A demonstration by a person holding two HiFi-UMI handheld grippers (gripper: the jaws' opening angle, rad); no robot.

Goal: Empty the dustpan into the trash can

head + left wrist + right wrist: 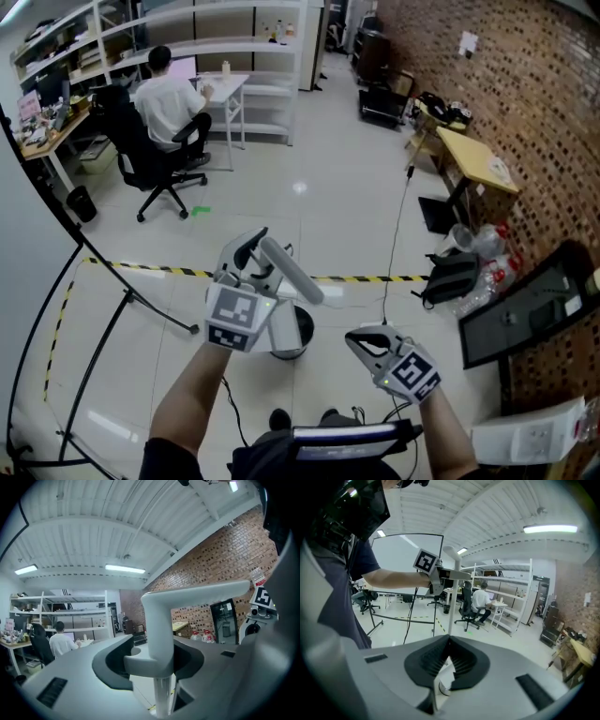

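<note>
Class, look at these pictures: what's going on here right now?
A person holds a gripper in each hand. The left gripper is clamped on the dustpan's pale handle, above a white bin on the floor, likely the trash can. The right gripper is shut and empty beside it. The pan itself isn't visible.

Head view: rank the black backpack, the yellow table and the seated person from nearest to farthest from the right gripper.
1. Black backpack, just ahead and to the right of the right gripper.
2. Yellow table, farther along the brick wall on the right.
3. Seated person, far off at upper left.
</note>
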